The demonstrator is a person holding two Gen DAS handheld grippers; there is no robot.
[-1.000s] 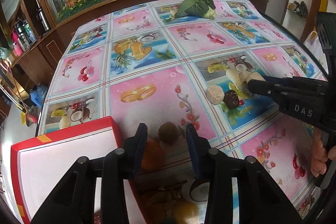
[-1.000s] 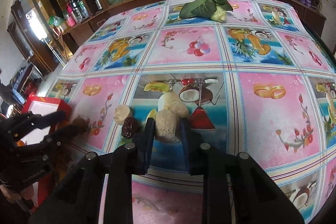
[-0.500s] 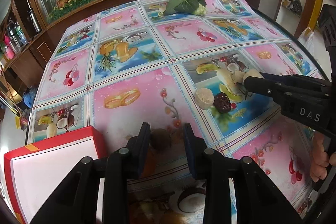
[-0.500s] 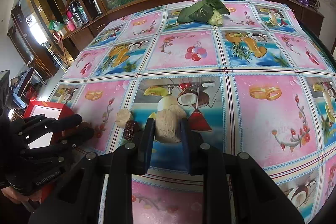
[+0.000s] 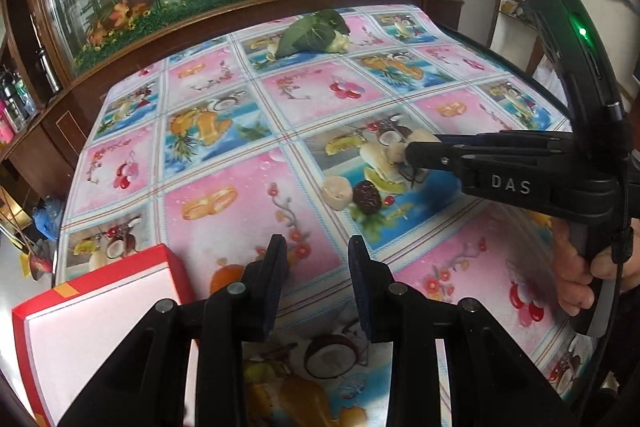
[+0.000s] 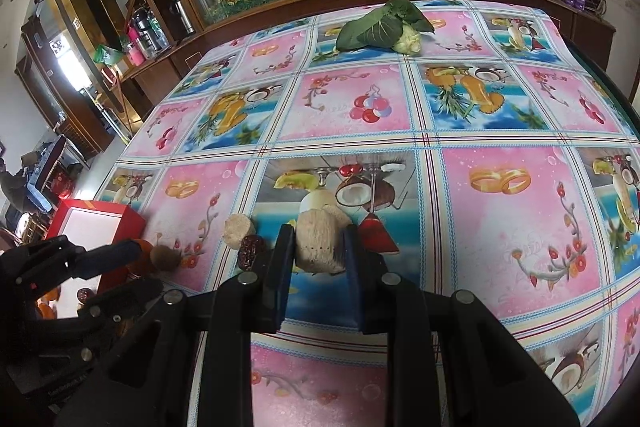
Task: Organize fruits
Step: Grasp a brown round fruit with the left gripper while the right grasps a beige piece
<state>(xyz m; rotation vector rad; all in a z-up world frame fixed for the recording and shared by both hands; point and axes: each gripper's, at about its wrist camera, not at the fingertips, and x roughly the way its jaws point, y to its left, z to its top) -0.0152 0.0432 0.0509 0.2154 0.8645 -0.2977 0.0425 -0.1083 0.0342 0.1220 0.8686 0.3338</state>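
Note:
My right gripper [image 6: 318, 247] is shut on a pale, fuzzy beige fruit [image 6: 320, 241] that rests on the fruit-print tablecloth [image 6: 500, 227]. In the left wrist view the right gripper [image 5: 412, 153] reaches in from the right, held by a hand [image 5: 576, 283]. A beige round piece [image 6: 239, 230] and a dark red-brown fruit [image 6: 250, 251] lie just left of it. My left gripper [image 5: 316, 267] stands open with only cloth between its fingers. In the right wrist view a brown round fruit [image 6: 165, 258] sits at the left gripper's [image 6: 136, 267] tip, beside an orange fruit [image 6: 141, 254].
A red box with a white inside [image 5: 100, 311] stands at the table's near left corner. A leafy green vegetable [image 6: 384, 27] lies at the far edge in front of a glass cabinet. Another pale fruit [image 6: 316, 201] lies behind the held one.
The brown fruit that lay between my left fingers no longer shows there; the left gripper has drawn back and tilted up. The right gripper stays clamped on the pale fruit.

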